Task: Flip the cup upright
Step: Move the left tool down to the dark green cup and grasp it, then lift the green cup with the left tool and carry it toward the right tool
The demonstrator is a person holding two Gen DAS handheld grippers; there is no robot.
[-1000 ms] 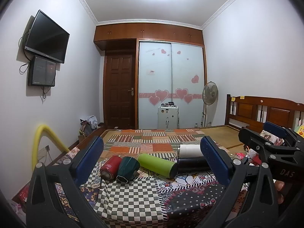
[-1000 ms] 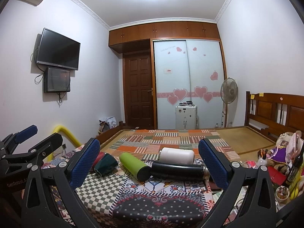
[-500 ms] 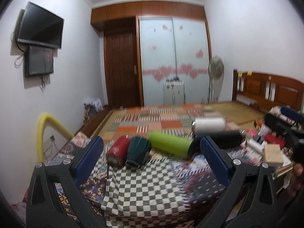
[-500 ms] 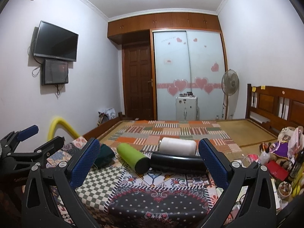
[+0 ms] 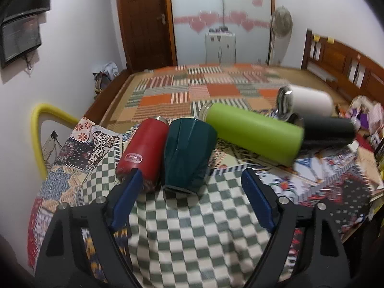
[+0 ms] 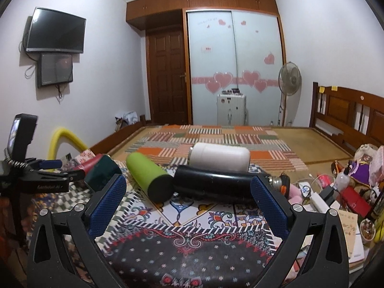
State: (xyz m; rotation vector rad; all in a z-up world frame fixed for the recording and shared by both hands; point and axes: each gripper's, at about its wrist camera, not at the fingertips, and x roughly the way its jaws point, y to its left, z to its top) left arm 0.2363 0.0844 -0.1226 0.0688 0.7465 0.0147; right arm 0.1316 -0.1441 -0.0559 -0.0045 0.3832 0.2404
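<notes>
Five containers lay on their sides on the patchwork cloth (image 5: 206,235): red cup (image 5: 144,153), dark green cup (image 5: 187,153), lime bottle (image 5: 252,132), black flask (image 6: 211,184), white cup (image 6: 220,156); their insides were hidden. Left gripper (image 5: 192,196) gaped empty before the green cup; right gripper (image 6: 188,201) gaped empty too.

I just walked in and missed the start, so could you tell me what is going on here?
A person holds tongs in each hand over a patterned table where five cups lie on their sides. The left tongs, open, are close in front of the dark green cup, beside the red cup. The right tongs, also open, face the black cup. Nothing is gripped or upright yet.
</notes>
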